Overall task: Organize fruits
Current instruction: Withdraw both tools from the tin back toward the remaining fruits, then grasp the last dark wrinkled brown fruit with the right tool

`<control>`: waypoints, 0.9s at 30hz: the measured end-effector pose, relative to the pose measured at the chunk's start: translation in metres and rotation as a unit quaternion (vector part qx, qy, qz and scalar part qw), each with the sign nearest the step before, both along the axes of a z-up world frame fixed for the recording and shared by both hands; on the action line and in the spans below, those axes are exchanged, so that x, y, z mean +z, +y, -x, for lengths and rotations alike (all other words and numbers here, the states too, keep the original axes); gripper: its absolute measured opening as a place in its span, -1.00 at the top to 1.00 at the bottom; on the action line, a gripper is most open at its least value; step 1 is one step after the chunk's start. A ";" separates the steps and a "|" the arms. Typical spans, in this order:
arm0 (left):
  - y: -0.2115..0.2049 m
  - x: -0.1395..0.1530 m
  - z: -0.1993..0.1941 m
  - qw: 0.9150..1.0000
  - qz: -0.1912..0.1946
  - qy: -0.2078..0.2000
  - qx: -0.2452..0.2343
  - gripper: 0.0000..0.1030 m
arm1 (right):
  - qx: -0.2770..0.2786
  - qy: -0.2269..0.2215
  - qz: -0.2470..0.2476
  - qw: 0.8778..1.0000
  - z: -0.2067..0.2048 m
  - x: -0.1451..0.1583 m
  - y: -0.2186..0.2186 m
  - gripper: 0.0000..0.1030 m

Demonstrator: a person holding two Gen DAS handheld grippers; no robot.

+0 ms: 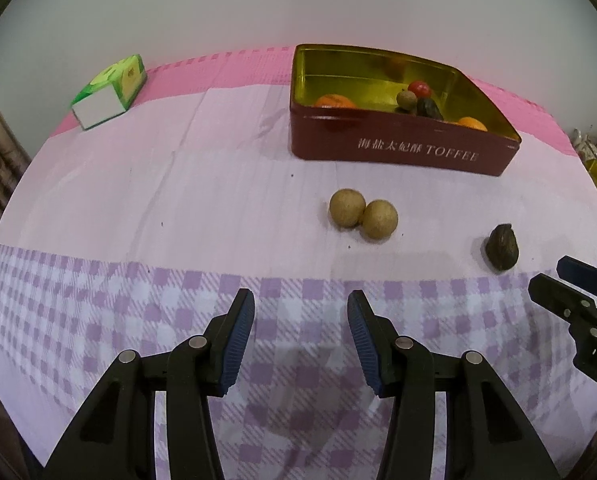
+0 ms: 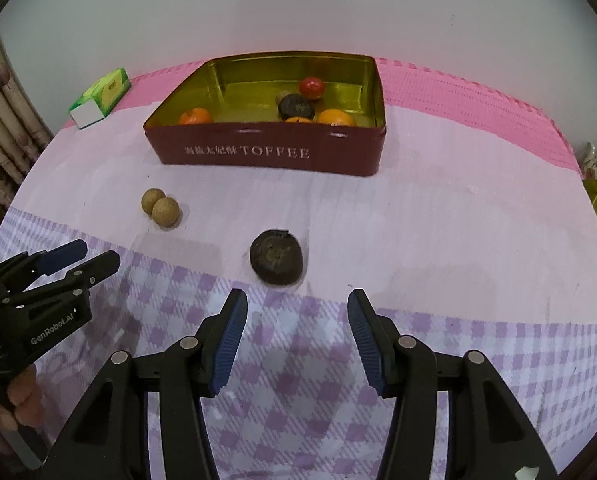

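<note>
We held both the left gripper [image 1: 300, 334] and right gripper [image 2: 297, 334] wide, empty, short of the toffee tin [image 2: 266, 156]; bare cloth [image 2: 458, 220] lay before its front wall.

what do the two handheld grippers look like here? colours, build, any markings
Both match: the left gripper and right gripper have matte black angular linkage arms with round silver pivot pins, and fingers faced with ribbed dark-blue pads. Seen from the right wrist view, the left gripper's black body carries white "GenRobot.AI" lettering, and a bare hand holds its handle. No cables show.
</note>
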State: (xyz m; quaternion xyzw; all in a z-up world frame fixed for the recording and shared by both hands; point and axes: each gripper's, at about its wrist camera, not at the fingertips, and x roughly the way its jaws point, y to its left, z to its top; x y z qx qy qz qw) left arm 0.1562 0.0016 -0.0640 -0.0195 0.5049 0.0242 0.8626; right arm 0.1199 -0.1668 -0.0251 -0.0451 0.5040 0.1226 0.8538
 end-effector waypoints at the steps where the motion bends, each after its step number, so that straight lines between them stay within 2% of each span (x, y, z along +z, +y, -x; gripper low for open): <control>1: 0.001 -0.001 0.001 1.000 -0.001 0.001 0.000 0.03 | 0.000 0.001 0.000 1.000 0.001 -0.001 0.001 0.03; 15: 0.002 -0.011 -0.002 1.000 -0.001 0.013 0.007 0.03 | 0.003 0.017 0.003 1.000 -0.002 -0.018 0.008 0.03; 27: 0.004 -0.014 -0.005 1.000 0.005 0.002 0.004 0.03 | 0.008 0.019 0.011 1.000 -0.014 -0.029 0.017 0.03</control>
